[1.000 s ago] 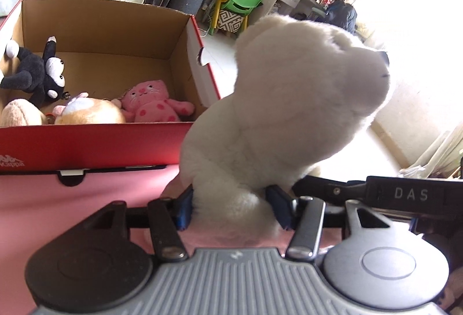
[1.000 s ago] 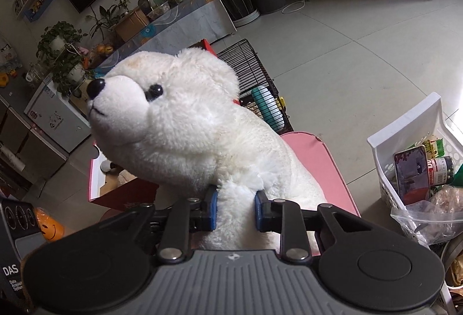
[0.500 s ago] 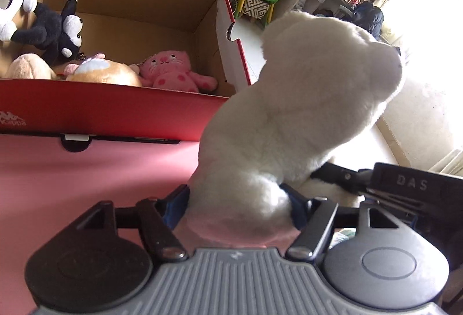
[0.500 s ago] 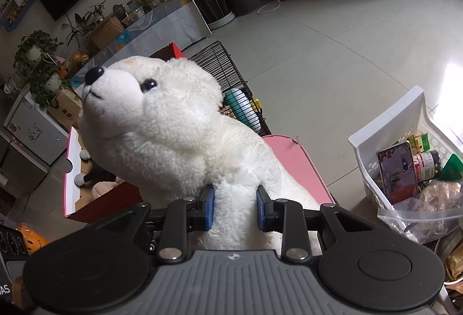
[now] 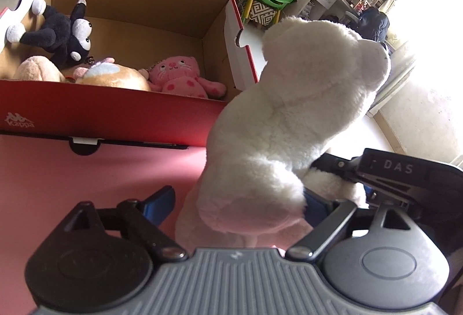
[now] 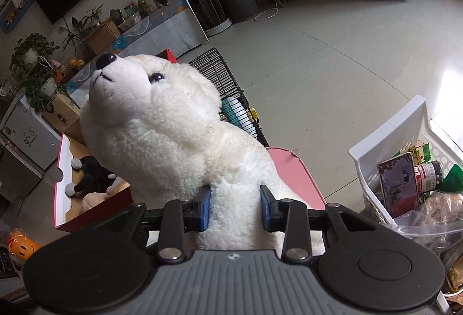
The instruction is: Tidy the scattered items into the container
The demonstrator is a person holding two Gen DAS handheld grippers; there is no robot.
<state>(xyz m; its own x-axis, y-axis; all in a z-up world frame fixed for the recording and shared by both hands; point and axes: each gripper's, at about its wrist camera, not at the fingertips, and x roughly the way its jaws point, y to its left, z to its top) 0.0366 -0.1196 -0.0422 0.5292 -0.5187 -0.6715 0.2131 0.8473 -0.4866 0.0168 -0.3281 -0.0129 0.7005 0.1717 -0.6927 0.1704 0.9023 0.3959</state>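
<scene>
both grippers have loosened on the white plush bear (image 5: 292,124), now set lower on the pink table (image 5: 72,170), outside the red box (image 5: 115,115).

left gripper (image 5: 240,205): jaws opening wide, left pad clear of the fur, bear's rump loosely between them. box beside it holds a black plush (image 5: 58,31), a tan plush (image 5: 115,77) and a pink cat (image 5: 182,75). right gripper (image 6: 235,208): jaws opening, still narrow, blue pads against the bear's limb. risk, as judged: with both grips easing, the upright bear may topple off the table's right edge. the bear's base is hidden behind the gripper bodies; whether the right pads press cannot be told.
</scene>
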